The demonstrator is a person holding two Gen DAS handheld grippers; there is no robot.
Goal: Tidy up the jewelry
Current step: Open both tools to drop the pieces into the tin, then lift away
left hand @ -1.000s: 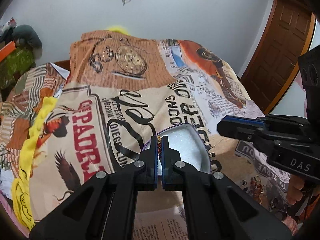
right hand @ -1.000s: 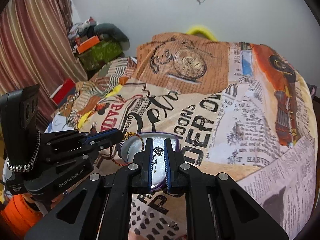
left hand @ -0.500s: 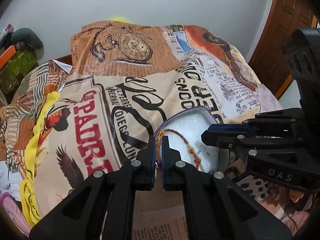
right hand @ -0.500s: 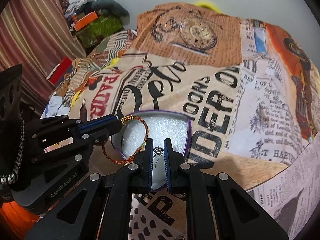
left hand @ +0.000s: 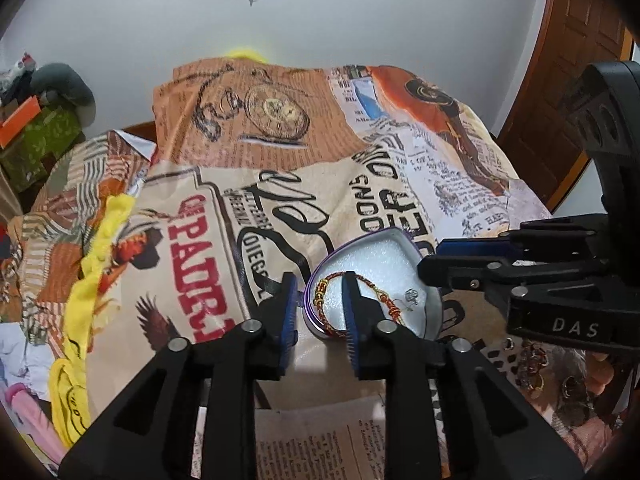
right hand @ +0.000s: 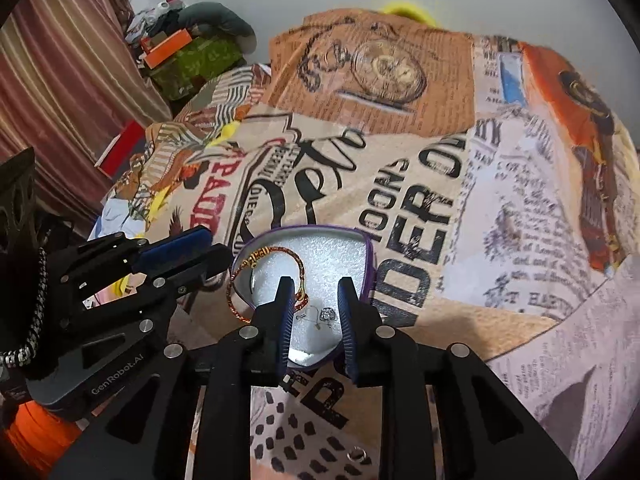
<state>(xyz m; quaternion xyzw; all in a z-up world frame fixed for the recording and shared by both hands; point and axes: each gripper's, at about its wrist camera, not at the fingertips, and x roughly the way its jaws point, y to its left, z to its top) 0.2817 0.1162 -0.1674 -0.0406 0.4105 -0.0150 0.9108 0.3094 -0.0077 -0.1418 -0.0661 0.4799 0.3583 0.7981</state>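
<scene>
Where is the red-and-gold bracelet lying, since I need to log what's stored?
In both wrist views the bracelet lies in the heart-shaped box, along its left side, partly over the rim, beside a small silver piece.

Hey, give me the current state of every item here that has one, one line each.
Jewelry box: open, white foam showing.
Red-gold bracelet: in the box, draped over its rim.
Silver ring: lying on the foam.
Left tool: jaws opening, gripping nothing.
Right tool: jaws opening, ring lies free between.
Door: closed.

Red-gold bracelet (left hand: pixel 362 280) & ring (right hand: pixel 328 314) lie in purple-rimmed box (right hand: pixel 370 256).
</scene>
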